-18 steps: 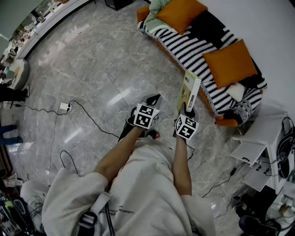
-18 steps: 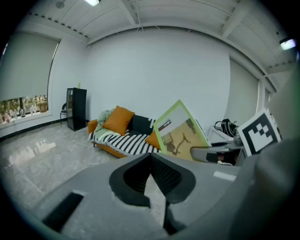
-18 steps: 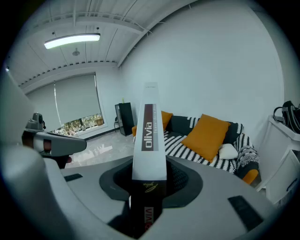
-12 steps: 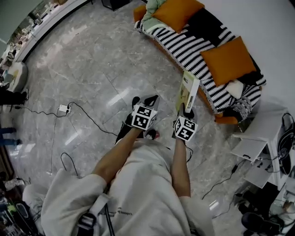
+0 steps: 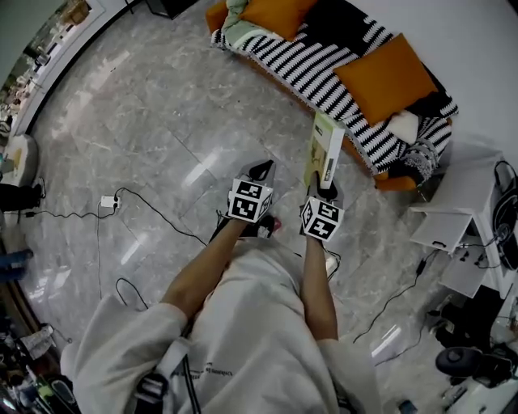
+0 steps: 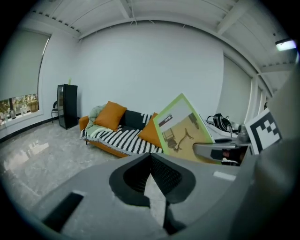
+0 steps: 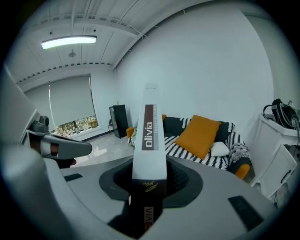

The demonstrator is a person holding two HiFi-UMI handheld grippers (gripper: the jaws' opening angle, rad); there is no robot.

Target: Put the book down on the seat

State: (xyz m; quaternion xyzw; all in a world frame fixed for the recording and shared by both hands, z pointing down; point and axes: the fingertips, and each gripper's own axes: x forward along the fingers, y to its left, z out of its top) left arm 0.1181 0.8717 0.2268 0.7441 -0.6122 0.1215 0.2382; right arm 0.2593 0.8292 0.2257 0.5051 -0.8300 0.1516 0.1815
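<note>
**Book, carried toward sofa seat**

1 book (image 5: 326, 149), upright, lower end clamped in the right hand-held gripper (image 5: 325, 192), over the floor (image 5: 162, 121), short of the striped sofa seat (image 5: 312, 69). Step: approach; next likely needs reaching over the seat and lowering. Left hand-held gripper (image 5: 261, 171): jaws together, empty. Right gripper view alone shows the spine (image 7: 149, 126); left gripper view, the cover (image 6: 180, 131).

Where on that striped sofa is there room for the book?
The black-and-white striped sofa seat lies bare between the two orange cushions. A white pillow crowds its right end, a pale green cloth its left.
</note>
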